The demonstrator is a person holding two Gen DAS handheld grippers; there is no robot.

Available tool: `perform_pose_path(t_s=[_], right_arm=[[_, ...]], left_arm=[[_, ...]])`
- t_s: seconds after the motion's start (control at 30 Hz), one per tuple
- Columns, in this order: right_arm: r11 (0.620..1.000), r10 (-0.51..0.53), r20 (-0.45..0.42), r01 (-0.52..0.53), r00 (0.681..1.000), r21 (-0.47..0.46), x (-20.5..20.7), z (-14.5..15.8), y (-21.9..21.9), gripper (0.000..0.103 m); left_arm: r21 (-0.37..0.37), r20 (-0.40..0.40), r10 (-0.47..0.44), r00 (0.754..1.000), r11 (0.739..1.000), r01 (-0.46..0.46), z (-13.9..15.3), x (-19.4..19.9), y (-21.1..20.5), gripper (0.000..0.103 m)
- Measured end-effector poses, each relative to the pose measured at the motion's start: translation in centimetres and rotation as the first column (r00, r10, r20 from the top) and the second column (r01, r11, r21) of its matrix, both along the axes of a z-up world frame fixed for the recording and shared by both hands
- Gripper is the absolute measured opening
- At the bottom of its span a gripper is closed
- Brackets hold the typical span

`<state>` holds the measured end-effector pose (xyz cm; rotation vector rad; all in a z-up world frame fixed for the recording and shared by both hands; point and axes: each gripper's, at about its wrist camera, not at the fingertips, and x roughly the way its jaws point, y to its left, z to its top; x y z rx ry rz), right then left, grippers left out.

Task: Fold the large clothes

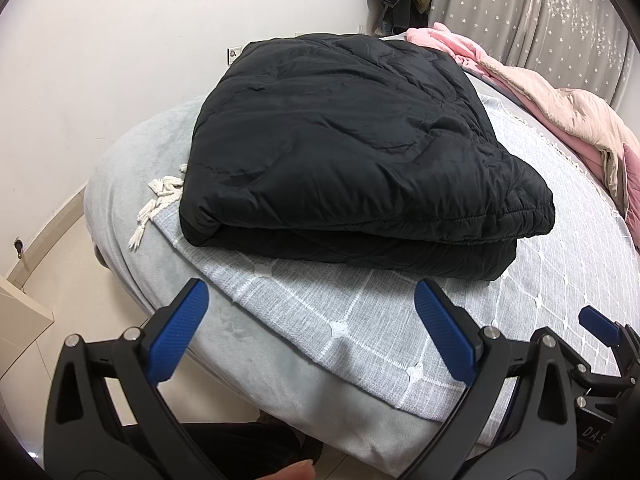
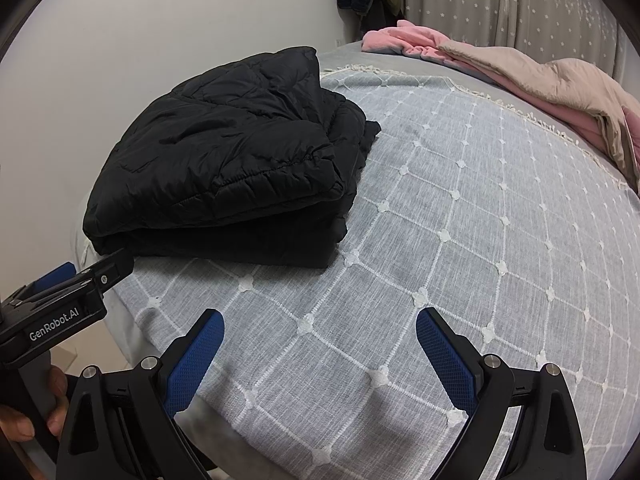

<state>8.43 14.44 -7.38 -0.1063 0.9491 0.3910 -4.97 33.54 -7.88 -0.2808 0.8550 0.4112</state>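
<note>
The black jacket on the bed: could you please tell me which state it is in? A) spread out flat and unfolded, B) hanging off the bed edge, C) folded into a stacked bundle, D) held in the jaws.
C: the black jacket lies in stacked layers on the grey checked bedspread, with both grippers open and clear of it.

Both wrist fisheyes look forward over the bed's near edge, sharing the folded black jacket (image 1: 360,152) (image 2: 224,160), centred in the left view, left-of-centre in the right.
</note>
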Motion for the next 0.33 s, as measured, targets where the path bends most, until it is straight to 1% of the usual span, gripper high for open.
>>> perform_pose_path(t_s=[0.13, 0.33], right_arm=[[1.000, 0.000, -0.001, 0.000, 1.000, 0.000, -0.02, 0.00, 0.01, 0.098], [1.000, 0.001, -0.005, -0.001, 1.000, 0.002, -0.04, -0.06, 0.01, 0.098]], left_arm=[[0.003, -0.003, -0.002, 1.000, 1.000, 0.002, 0.00, 0.10, -0.06, 0.102], [0.028, -0.004, -0.001, 1.000, 1.000, 0.001, 0.04, 0.18, -0.33, 0.102]])
